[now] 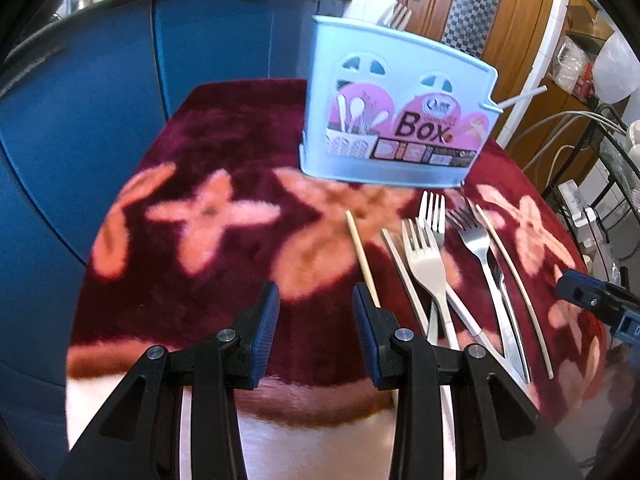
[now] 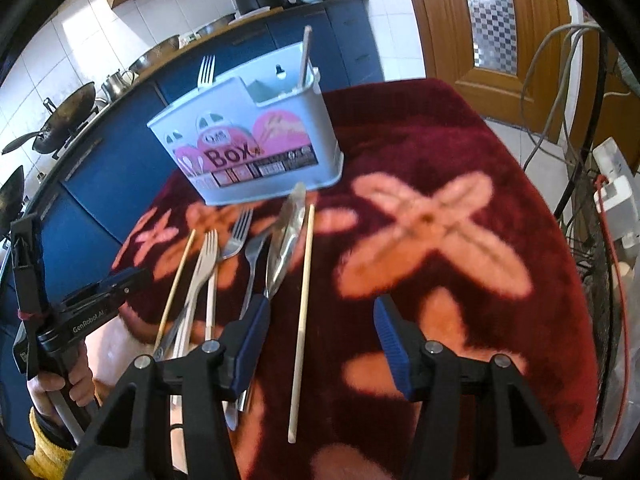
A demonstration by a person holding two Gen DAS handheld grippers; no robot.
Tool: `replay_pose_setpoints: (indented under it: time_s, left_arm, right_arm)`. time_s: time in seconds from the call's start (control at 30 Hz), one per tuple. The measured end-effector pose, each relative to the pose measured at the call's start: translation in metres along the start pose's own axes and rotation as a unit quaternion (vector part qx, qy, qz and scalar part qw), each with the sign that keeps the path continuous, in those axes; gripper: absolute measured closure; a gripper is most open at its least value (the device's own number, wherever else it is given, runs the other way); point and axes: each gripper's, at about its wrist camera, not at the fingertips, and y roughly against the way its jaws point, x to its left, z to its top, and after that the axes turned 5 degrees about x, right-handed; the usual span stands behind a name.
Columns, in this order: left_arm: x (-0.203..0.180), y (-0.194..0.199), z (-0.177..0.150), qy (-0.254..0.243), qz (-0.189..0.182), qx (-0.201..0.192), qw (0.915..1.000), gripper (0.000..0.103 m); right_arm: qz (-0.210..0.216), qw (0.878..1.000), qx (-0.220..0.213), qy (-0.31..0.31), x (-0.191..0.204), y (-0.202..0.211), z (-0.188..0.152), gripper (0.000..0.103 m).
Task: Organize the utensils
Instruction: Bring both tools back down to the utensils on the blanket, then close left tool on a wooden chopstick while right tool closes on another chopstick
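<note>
A light blue utensil box (image 1: 396, 112) (image 2: 248, 152) stands on the maroon flowered cloth (image 1: 224, 160), with a fork (image 2: 206, 70) and a chopstick (image 2: 306, 54) upright in it. In front of it lie several forks (image 1: 424, 256) (image 2: 204, 256) and loose chopsticks (image 1: 362, 256). My left gripper (image 1: 316, 292) is open above bare cloth with nothing between its fingers, and one chopstick ends beside its right finger. My right gripper (image 2: 320, 300) is open, hovering over a single chopstick (image 2: 302, 320) that lies lengthwise in the gap, untouched by the pads.
A hand (image 2: 60, 392) holds the left gripper (image 2: 128, 280) left of the utensil pile. Blue kitchen cabinets (image 1: 120, 80) with pots and a wok (image 2: 60, 120) stand behind the table. A wooden door (image 2: 492, 40), cables and a power strip (image 2: 616, 184) are at the right.
</note>
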Motion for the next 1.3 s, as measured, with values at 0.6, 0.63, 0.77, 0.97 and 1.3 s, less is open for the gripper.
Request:
replay_pose_setpoints:
  time_s: [0.6,0.63,0.77,0.97,1.3]
  left_arm:
    - [-0.019,-0.015,0.009,-0.016,-0.019,0.041,0.9989,0.065]
    - [-0.021,-0.015,0.009,-0.019,-0.019,0.041,0.9988,0.065]
    - [-0.029,-0.020,0.010,-0.035,-0.013,0.056,0.9977,0.065]
    - [-0.033,-0.028,0.015,-0.058,-0.012,0.075,0.9954,0.077]
    - [-0.029,-0.035,0.026,-0.047,-0.036,0.099,0.9933,0.092]
  right_arm:
    - [-0.004,1.000,0.024,0.016,-0.002,-0.017,-0.002,0.045]
    - [-0.004,1.000,0.025,0.017,-0.002,-0.017,-0.002,0.045]
    - [-0.002,0.999,0.031,0.021,0.000,-0.018,-0.001,0.045]
    - [-0.013,0.998,0.038,0.044,0.008,-0.017,0.003,0.047]
    - [-0.019,0.993,0.089,0.077,0.020,-0.040,0.022,0.079]
